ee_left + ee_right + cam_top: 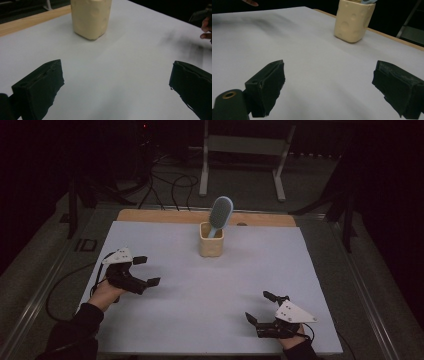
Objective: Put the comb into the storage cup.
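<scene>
A cream square cup (211,240) stands near the far middle of the white sheet (210,290), with a light blue hairbrush (220,214) upright in it, head up. My left gripper (148,270) rests at the left, open and holding nothing, its jaws toward the cup (90,17). My right gripper (260,307) sits at the near right, open and holding nothing; the dimpled cup (353,20) with a bit of blue brush (367,1) lies ahead of it to the right. Both grippers (116,80) (329,82) are well apart from the cup.
The white sheet covers a wooden tabletop whose bare strip (165,216) shows at the far edge. Cables (170,185) and a white metal stand (245,150) lie on the dark floor beyond. A hand (206,30) shows at the right edge of the left gripper view.
</scene>
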Tool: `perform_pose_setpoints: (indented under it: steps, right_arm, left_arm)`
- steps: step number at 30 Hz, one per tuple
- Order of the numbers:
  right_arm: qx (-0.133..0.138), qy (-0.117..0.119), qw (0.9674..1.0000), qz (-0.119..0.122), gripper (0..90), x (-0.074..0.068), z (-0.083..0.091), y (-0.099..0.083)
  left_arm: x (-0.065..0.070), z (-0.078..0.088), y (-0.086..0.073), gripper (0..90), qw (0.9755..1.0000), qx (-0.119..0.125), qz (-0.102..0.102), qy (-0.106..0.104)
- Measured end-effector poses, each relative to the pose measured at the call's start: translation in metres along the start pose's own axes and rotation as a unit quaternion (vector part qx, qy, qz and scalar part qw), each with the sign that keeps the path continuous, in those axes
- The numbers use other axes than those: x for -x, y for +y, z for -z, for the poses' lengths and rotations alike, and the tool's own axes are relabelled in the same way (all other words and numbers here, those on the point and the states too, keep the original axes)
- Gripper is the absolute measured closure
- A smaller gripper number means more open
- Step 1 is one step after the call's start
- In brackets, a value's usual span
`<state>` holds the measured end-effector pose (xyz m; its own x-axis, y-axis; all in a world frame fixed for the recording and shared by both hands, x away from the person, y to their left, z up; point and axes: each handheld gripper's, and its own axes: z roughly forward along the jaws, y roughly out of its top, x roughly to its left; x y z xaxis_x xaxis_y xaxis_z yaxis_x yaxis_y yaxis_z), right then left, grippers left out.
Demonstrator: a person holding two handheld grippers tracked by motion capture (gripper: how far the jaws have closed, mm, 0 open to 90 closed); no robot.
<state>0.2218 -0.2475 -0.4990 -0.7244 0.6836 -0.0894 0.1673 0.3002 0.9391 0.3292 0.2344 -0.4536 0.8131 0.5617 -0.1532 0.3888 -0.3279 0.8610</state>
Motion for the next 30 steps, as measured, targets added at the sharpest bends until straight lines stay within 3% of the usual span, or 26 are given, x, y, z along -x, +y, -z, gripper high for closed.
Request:
perform_pose_setpoints:
  steps: [13, 19, 23, 30]
  right_arm:
    - [-0.001, -0.001, 1.0000, -0.002, 10.1, 0.000, -0.001, 0.000]
    - [-0.001, 0.000, 1.0000, -0.002, 10.0, 0.000, -0.001, 0.000]
    - [-0.001, 0.000, 1.0000, -0.002, 10.0, 0.000, -0.001, 0.000]
    - [-0.002, 0.000, 1.0000, -0.001, 10.1, 0.000, -0.001, 0.000]
  left_arm:
    - [0.015, 0.020, -0.035, 0.0, 0.9999, -0.002, -0.004, 0.009]
    - [0.020, 0.028, -0.051, 0.0, 0.9998, 0.003, 0.015, 0.011]
    - [0.025, 0.032, -0.060, 0.0, 0.9997, -0.008, 0.007, 0.022]
    - [0.029, 0.039, -0.075, 0.0, 0.9993, -0.006, 0.018, 0.033]
